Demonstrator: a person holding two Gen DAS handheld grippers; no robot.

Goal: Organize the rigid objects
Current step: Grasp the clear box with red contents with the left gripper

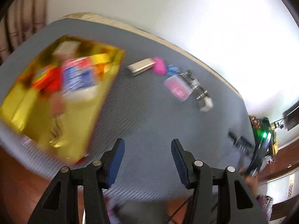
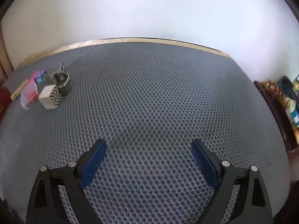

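Risk comes first, as a judgement: both views are smeared by motion, and the leftover items sit packed so close that a hurried reach could knock a neighbour aside or pinch two things together; the gold box (image 1: 56,97) is already crowded with colourful packets (too blurred to name), so another piece dropped in carelessly might land on its rim or tip out. Both tongs are empty: the left gripper (image 1: 147,149) stands partly spread over bare grey mat (image 1: 149,112), and the right gripper (image 2: 148,149) stands spread wide over the same honeycomb mat, nothing between its blue pads (image 2: 93,162). From the left gripper, the gold box lies ahead and to the left; the loose cluster lies farther off, ahead and to the right. From the right gripper, that cluster sits well apart at the far left: a zigzag-patterned box (image 2: 50,98) nearest, a clear case with pink contents (image 2: 29,95) just beside it, a metal ring-shaped piece (image 2: 62,83) behind, and a small blue item (image 2: 40,77) beyond.
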